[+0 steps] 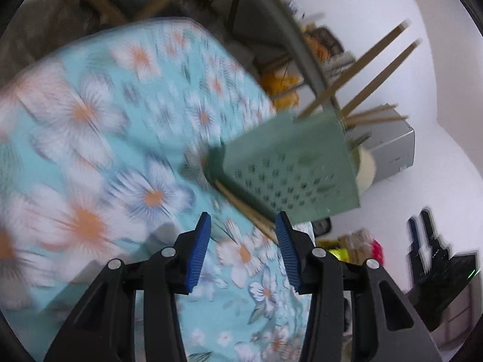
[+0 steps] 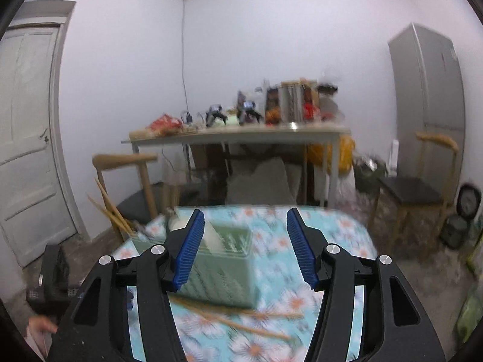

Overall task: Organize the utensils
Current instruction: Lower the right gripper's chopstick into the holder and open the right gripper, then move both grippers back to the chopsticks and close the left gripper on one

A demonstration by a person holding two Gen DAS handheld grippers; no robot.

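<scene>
A green perforated utensil holder (image 1: 289,169) stands on the table with the floral cloth (image 1: 120,138), and chopsticks (image 1: 362,75) stick out of its top. Loose chopsticks (image 1: 247,208) lie on the cloth beside its base, their ends close to my left gripper's right fingertip. My left gripper (image 1: 243,226) is open with nothing between its pads. In the right wrist view my right gripper (image 2: 245,214) is open just in front of the holder (image 2: 223,265), above the loose chopsticks (image 2: 235,316). Both views are blurred.
Behind the floral table (image 2: 332,229) stands a cluttered white table (image 2: 241,134), with wooden chairs (image 2: 422,187) on either side. A grey fridge (image 2: 428,84) is at the right and a door (image 2: 27,138) at the left. A rice cooker (image 2: 468,202) sits on the floor.
</scene>
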